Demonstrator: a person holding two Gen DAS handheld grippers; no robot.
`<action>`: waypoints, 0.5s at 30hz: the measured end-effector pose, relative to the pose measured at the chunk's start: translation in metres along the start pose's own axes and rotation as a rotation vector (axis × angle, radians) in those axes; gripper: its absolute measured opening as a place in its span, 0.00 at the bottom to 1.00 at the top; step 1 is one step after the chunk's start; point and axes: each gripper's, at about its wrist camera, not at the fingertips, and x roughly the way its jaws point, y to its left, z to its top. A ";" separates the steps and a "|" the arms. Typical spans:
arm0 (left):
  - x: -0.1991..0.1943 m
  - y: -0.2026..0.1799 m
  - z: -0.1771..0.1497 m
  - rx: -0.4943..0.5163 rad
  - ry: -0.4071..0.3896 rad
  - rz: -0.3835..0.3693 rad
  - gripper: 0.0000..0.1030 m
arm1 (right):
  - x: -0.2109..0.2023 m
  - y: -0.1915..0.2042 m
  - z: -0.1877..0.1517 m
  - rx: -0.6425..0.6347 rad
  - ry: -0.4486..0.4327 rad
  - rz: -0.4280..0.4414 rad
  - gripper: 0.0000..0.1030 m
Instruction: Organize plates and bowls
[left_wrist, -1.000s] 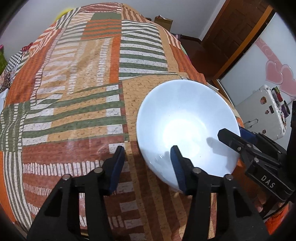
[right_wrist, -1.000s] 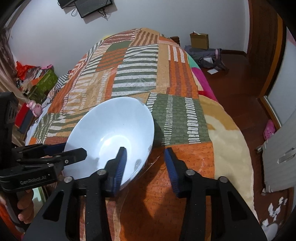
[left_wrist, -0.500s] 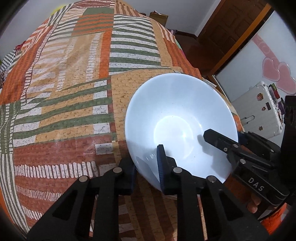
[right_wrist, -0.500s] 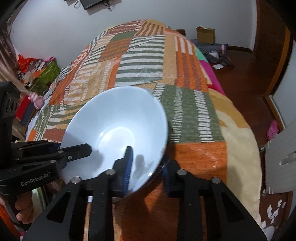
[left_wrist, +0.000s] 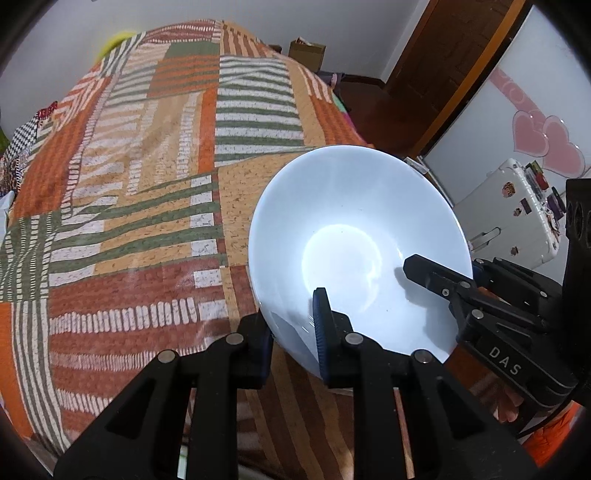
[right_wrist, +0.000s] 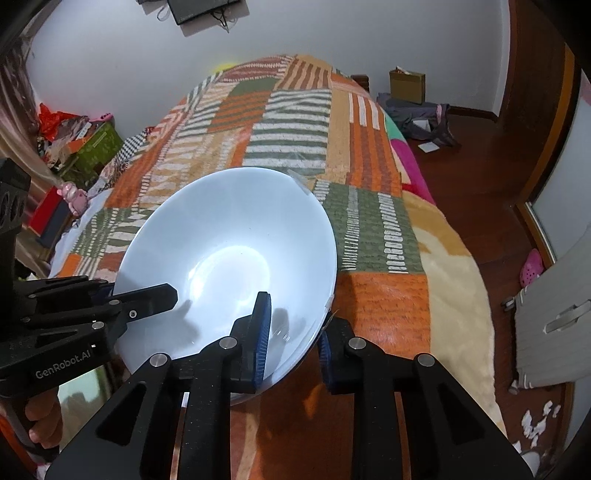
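Gripping one white bowl (left_wrist: 354, 236) from both sides, above a striped patchwork blanket (left_wrist: 147, 184).

On the left, the left gripper (left_wrist: 291, 328) pinches the bowl's near-left rim, one finger inside the wall and one outside. Further right, the right gripper (right_wrist: 293, 332) pinches the near-right rim the same way, inner pad against the inside, outer pad under the wall. Two opposed holds probably keep the wide, slippery dish from tipping, since it appears lifted clear of the bed. At the far right stands a white suitcase (left_wrist: 513, 218) on a dark wooden floor (right_wrist: 480, 166).
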 end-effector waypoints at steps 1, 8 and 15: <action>-0.006 -0.001 -0.001 0.002 -0.010 0.001 0.19 | -0.005 0.002 -0.001 -0.002 -0.008 0.002 0.20; -0.051 -0.008 -0.015 0.008 -0.073 0.014 0.19 | -0.031 0.020 -0.004 -0.019 -0.056 0.018 0.21; -0.090 -0.008 -0.034 0.008 -0.123 0.026 0.19 | -0.050 0.041 -0.011 -0.036 -0.095 0.033 0.21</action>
